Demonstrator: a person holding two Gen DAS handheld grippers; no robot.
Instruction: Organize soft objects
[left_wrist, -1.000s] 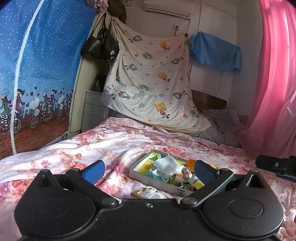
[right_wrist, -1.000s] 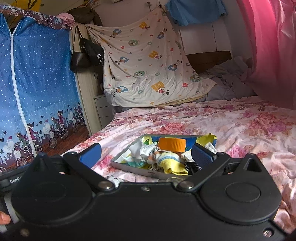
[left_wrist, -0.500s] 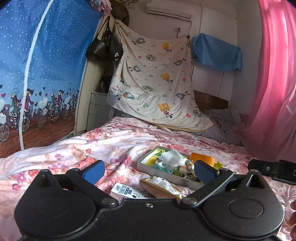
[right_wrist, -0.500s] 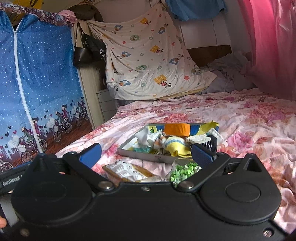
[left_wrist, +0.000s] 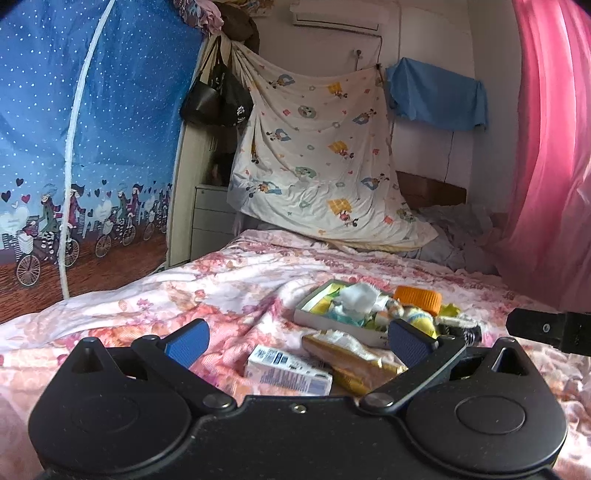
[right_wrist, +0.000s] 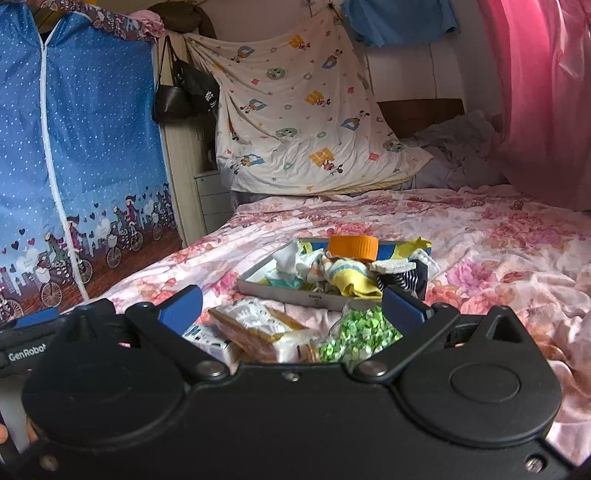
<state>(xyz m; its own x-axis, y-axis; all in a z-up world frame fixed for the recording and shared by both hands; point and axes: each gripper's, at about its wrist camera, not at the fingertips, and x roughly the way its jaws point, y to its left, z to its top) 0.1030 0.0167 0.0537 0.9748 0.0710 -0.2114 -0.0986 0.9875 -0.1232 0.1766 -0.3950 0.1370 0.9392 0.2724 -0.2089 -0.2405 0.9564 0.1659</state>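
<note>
Currently we hold the left gripper (left_wrist: 295, 338) and right gripper (right_wrist: 291, 304) spread wide and empty, aimed at the tray (right_wrist: 291, 293) of socks (right_wrist: 351, 275) at 12 o'clock. Compared with 1 second ago, both sit farther back, exposing 2 packets (left_wrist: 351, 354) nearer us.

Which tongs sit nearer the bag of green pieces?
Right. The right tongs hang open just above the bag of green pieces; the left tongs stand open farther left, over the white carton.
</note>
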